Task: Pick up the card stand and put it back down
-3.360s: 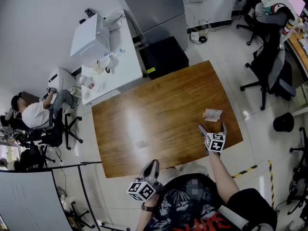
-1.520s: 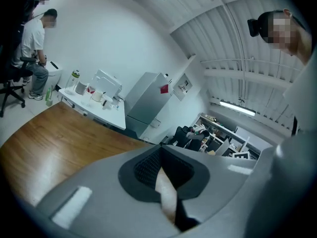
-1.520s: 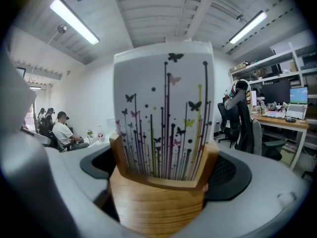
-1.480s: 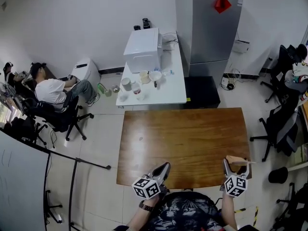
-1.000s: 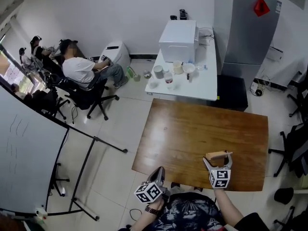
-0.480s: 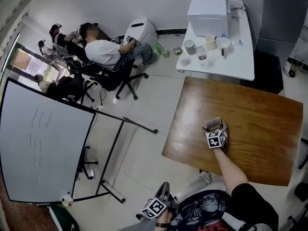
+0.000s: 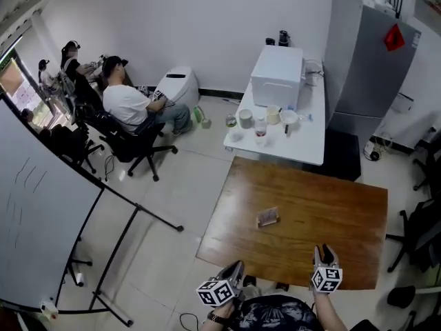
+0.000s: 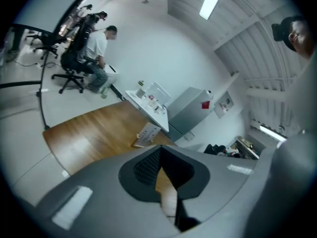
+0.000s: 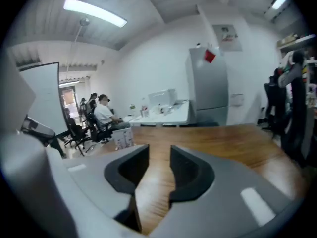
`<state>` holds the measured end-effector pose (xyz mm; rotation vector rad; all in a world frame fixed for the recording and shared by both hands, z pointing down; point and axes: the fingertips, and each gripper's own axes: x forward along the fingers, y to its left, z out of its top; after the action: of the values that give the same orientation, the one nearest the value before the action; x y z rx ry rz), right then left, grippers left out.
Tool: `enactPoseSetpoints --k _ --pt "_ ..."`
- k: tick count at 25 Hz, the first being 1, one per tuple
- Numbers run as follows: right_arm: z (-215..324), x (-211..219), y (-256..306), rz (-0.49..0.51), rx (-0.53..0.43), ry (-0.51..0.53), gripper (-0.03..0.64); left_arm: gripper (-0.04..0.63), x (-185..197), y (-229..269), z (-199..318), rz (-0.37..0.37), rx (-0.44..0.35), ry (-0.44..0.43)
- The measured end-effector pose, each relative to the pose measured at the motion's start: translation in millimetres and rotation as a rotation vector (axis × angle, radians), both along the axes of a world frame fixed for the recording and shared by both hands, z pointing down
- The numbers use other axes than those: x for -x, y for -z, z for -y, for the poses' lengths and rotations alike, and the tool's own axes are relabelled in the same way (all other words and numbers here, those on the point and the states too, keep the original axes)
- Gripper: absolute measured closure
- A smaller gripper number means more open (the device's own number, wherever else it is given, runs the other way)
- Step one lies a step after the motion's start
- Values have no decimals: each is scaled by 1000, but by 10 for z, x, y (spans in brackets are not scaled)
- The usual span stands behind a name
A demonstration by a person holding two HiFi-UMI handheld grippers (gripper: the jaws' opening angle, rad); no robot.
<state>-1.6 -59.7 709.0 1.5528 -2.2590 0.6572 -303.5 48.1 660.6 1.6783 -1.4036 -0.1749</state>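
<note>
The card stand point(image 7: 268, 217), a small wooden base with a white card, rests alone on the brown wooden table point(image 7: 331, 212). It also shows in the left gripper view point(image 8: 147, 134) and the right gripper view point(image 9: 123, 138). My right gripper point(image 7: 325, 252) hovers at the table's near edge, well back from the stand. Its jaws are closing, a narrow gap still shows, and nothing is between them point(image 9: 159, 155). My left gripper point(image 7: 237, 267) hangs just off the near edge, its jaws together and empty point(image 8: 159, 150).
A white side table point(image 7: 303, 140) beyond the far edge carries a white box point(image 7: 277, 74) and several cups. A grey fridge point(image 7: 365, 54) stands behind. A seated person point(image 7: 127, 105), a whiteboard point(image 7: 34, 219) and an office chair point(image 7: 420, 233) surround the table.
Half a second ago my right gripper was at the card stand mid-table. Now it has pulled back to the near edge with narrower jaws, and the stand rests by itself. The head view has swung.
</note>
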Motion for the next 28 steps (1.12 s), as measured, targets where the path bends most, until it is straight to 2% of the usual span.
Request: enactPoseSetpoints --k 3,7,9,12,14,19,22,28 --pt "-259 -745 397 -35 -58 -147 627 598 -330 106 342 -26 -82 -104" --pt "-441 -1134 459 -43 -59 -232 627 598 -690 190 531 -49 -137 -171" --pt "-433 -1228 521 -11 -90 -280 627 598 -848 245 653 -25 -159 -223" --pt "-413 -1263 592 35 -116 -307 627 598 -938 310 755 23 -182 -253" --pt "-416 -1280 595 53 -116 -304 627 598 -914 323 786 52 -187 -247" --pt "-399 -1317 644 60 -121 -291 627 598 -626 330 881 84 -196 -167" --pt "-347 -1263 659 67 -121 -279 627 598 -500 329 911 112 -190 -165" --pt "-266 -1199 687 50 -123 -234 627 598 -618 275 862 105 -166 -176"
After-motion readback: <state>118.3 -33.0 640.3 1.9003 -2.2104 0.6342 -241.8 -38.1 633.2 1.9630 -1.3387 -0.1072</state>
